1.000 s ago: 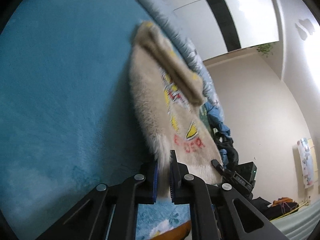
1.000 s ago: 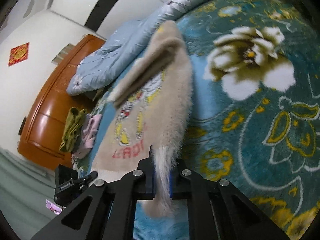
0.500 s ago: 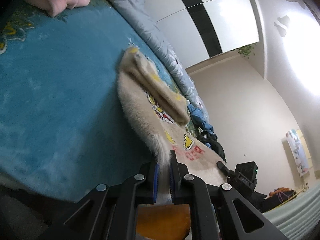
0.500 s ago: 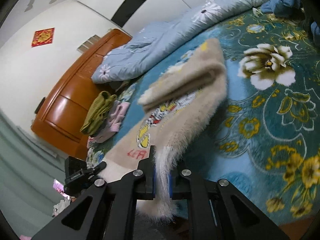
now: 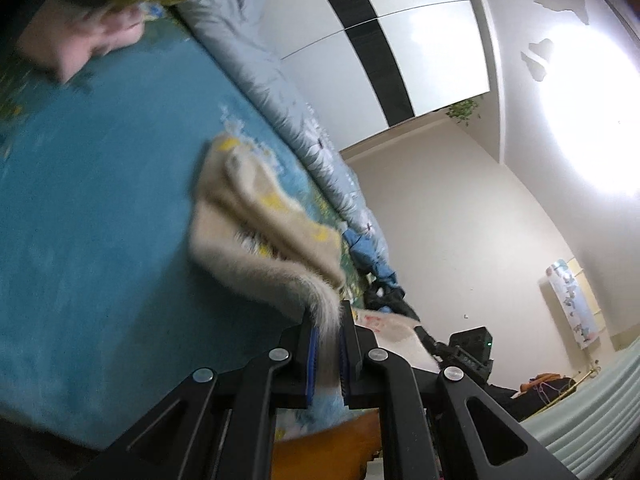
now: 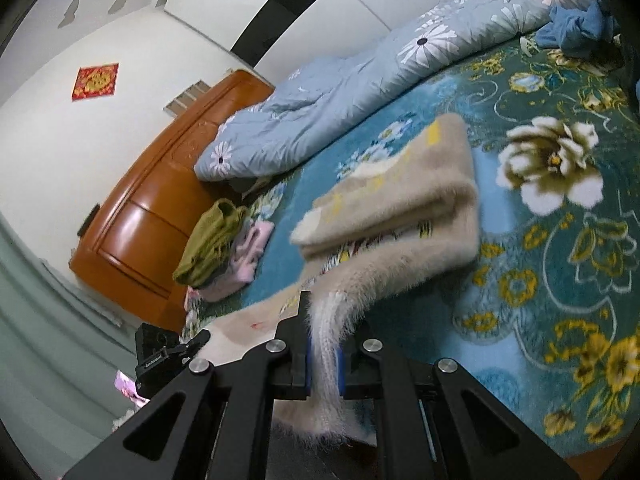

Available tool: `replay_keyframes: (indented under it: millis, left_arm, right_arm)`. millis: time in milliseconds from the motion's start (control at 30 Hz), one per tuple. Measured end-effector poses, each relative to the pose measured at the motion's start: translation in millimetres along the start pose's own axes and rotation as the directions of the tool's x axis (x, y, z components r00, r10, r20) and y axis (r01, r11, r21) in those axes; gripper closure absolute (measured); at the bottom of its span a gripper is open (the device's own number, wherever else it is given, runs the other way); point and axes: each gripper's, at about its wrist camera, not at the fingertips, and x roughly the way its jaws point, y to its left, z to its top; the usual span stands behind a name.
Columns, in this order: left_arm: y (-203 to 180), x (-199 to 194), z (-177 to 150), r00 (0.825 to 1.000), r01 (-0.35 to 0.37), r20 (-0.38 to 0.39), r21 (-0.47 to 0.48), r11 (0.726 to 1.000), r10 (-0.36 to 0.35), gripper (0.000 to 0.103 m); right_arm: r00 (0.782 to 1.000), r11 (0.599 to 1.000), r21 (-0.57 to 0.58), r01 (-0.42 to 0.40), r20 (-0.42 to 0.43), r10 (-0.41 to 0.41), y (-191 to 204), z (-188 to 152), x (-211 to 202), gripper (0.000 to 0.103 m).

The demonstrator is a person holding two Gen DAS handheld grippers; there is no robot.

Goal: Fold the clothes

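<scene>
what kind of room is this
Most likely a bedroom: a floral bedspread covers a bed with a wooden headboard, and a blue daisy-print quilt lies bunched along it.

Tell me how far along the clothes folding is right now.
Partly done: an olive and pink pile sits by the headboard. In hand: the beige sweater, far part folded, its near edge pinched by the left gripper and right gripper. Left: the final fold, plus the blue garment.
</scene>
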Motion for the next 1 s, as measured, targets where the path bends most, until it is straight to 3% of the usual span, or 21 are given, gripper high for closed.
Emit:
replay_keyframes:
  millis: [333, 667, 867, 1000]
  left_arm:
    - [-20, 33, 66, 1.0, 0.01, -0.028, 0.077, 0.997, -0.008, 0.094]
    - [-26, 77, 127, 0.997, -0.037, -0.067, 0.13, 0.991, 0.046, 0.093]
    - [-16, 112, 168, 0.994, -0.071, -0.075, 0.105, 0.992, 0.079, 0.093]
    - [1, 137, 190, 0.991, -0.099, -0.088, 0.064, 0.993, 0.105, 0.093]
  right_arm:
    - [0.998, 0.998, 0.062, 0.021, 0.059, -0.025, -8, 38, 17, 0.094]
    - [0.992, 0.993, 0.111, 0.032, 0.117, -0.045, -17, 80, 42, 0.094]
    - [0.991, 0.993, 0.109, 0.052, 0.114, -0.065, -26, 117, 64, 0.094]
    - [0.995, 0.986, 0.152, 0.065, 0.066, -0.075, -46, 146, 88, 0.094]
